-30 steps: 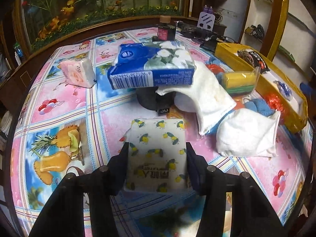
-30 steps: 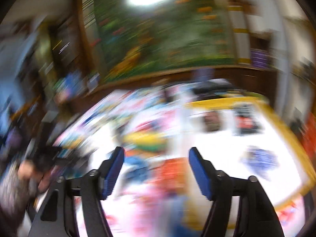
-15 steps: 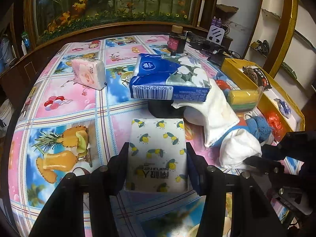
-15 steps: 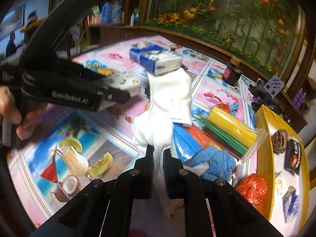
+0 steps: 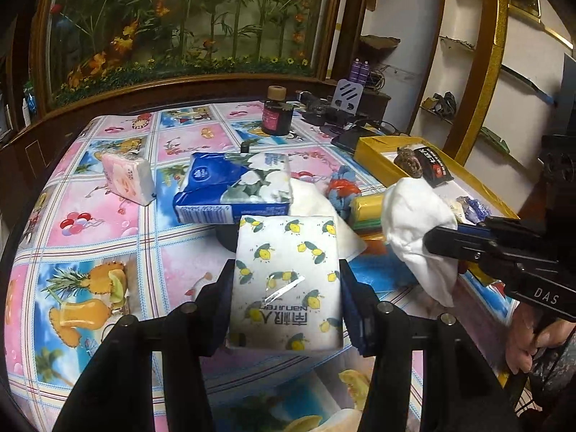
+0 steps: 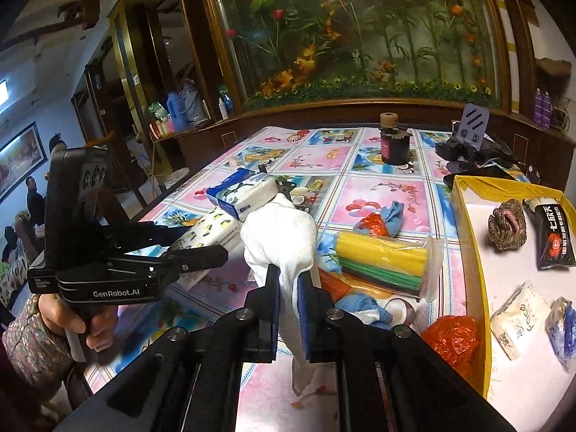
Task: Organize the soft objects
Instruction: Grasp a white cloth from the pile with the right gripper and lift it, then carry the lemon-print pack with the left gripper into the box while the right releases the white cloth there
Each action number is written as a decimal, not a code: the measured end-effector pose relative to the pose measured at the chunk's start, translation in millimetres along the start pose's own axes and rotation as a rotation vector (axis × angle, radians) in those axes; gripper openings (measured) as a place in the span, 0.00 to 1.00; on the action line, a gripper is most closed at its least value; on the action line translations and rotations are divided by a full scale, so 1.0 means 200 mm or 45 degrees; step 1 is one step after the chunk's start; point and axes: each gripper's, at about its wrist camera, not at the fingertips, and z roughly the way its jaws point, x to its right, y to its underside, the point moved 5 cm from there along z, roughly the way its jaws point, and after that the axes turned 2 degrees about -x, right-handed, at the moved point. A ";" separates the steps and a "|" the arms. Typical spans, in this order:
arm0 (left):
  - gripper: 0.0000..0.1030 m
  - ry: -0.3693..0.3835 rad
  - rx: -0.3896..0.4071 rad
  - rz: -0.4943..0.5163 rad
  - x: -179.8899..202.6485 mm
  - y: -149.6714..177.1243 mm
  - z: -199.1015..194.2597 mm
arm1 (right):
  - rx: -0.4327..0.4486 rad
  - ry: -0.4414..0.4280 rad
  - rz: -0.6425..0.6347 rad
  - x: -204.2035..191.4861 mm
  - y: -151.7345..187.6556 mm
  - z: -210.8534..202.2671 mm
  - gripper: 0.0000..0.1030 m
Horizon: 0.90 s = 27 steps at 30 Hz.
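We hold the lemon-print tissue pack (image 5: 286,280) clamped between the pads of our left hand-held gripper (image 5: 286,288), lifted above the fruit-patterned tabletop (image 5: 90,216). Our right hand-held gripper (image 6: 288,298) is pinched tight on a white cloth (image 6: 279,234), which bulges beyond the fingertips (its tail hangs below them). The blue tissue pack (image 5: 234,190) lies just behind on the tabletop, the pink tissue pack (image 5: 126,178) to its left, and the yellow box (image 6: 468,223) stands at right.
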 end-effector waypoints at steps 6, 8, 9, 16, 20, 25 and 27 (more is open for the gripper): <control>0.50 -0.010 0.008 0.054 0.10 0.00 0.02 | 0.029 0.016 0.062 0.05 -0.01 -0.03 0.10; 0.50 -0.006 0.001 0.063 0.13 0.01 0.03 | 0.031 0.016 0.108 0.09 -0.01 -0.03 0.10; 0.50 -0.006 -0.002 0.067 0.14 0.01 0.04 | 0.032 0.013 0.122 0.11 -0.02 -0.03 0.10; 0.50 0.012 -0.011 0.088 0.22 0.00 0.07 | 0.055 0.015 0.173 0.15 -0.02 -0.06 0.10; 0.50 0.014 -0.002 0.116 0.28 -0.01 0.08 | 0.075 0.003 0.209 0.18 -0.03 -0.08 0.10; 0.50 0.037 0.004 0.134 0.35 -0.02 0.09 | 0.115 0.007 0.259 0.23 -0.04 -0.12 0.10; 0.50 0.047 0.006 0.136 0.38 -0.02 0.10 | 0.129 0.008 0.283 0.26 -0.05 -0.13 0.10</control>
